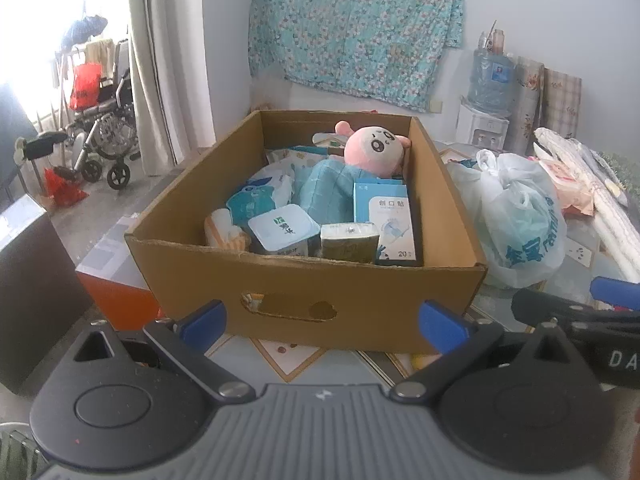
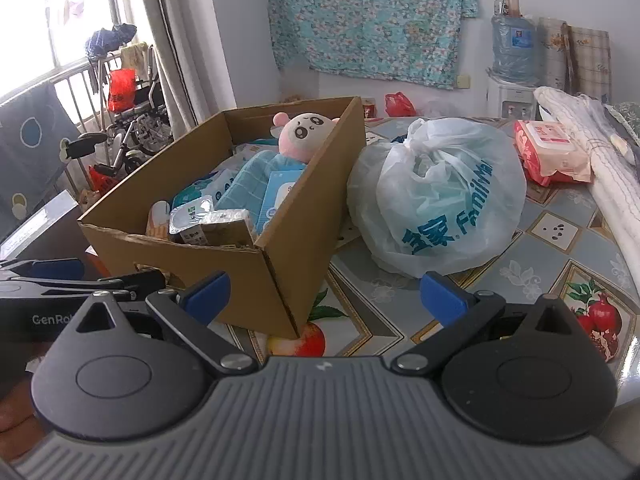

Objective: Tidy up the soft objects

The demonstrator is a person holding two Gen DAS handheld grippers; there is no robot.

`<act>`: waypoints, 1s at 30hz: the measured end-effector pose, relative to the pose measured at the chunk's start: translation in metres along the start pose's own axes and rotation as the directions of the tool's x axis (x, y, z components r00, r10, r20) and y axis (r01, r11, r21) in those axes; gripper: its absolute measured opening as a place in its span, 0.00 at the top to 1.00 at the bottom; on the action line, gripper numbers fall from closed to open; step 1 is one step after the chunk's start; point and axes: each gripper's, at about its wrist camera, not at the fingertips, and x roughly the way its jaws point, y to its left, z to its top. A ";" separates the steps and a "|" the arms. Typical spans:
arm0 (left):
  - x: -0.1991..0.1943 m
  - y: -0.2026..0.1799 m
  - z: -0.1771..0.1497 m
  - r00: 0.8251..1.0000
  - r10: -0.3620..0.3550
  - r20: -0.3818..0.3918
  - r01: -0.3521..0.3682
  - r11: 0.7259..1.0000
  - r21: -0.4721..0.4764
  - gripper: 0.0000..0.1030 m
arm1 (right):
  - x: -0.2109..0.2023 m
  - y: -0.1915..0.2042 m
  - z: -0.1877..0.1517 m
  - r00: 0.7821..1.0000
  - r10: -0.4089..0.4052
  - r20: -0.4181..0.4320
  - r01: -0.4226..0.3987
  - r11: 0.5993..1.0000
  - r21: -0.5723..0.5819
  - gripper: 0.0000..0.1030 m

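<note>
An open cardboard box [image 1: 304, 284] [image 2: 256, 276] stands on the patterned table. Inside lie a pink-headed plush doll [image 1: 374, 146] [image 2: 306, 132] in blue clothes, tissue packs [image 1: 350, 240], a plaster box [image 1: 386, 216] and a white tub [image 1: 280, 228]. A knotted white plastic bag [image 2: 440, 196] [image 1: 516, 216] sits right of the box. My left gripper [image 1: 322, 322] is open just before the box's front wall, empty. My right gripper [image 2: 324, 294] is open too, near the box's right front corner, nothing between its fingers.
A red wet-wipe pack [image 2: 548, 148] and rolled white cloth [image 2: 608, 168] lie at the table's right. An orange-and-white box [image 1: 112, 276] stands left of the cardboard box. A wheelchair [image 1: 104, 132], curtain and water dispenser [image 2: 512, 60] are behind.
</note>
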 end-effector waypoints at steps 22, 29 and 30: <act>0.006 0.005 0.002 0.999 0.034 -0.006 -0.034 0.999 0.014 0.00 | 0.014 0.003 0.002 1.000 -0.020 -0.024 0.019 1.000 -0.015 0.01; 0.010 0.007 0.001 0.999 0.046 -0.022 -0.046 0.999 0.010 0.00 | 0.020 0.004 0.002 0.999 -0.021 -0.044 0.020 1.000 -0.017 0.01; 0.011 0.008 0.001 0.999 0.047 -0.024 -0.047 0.999 0.009 0.00 | 0.021 0.005 0.002 0.999 -0.021 -0.045 0.020 1.000 -0.018 0.01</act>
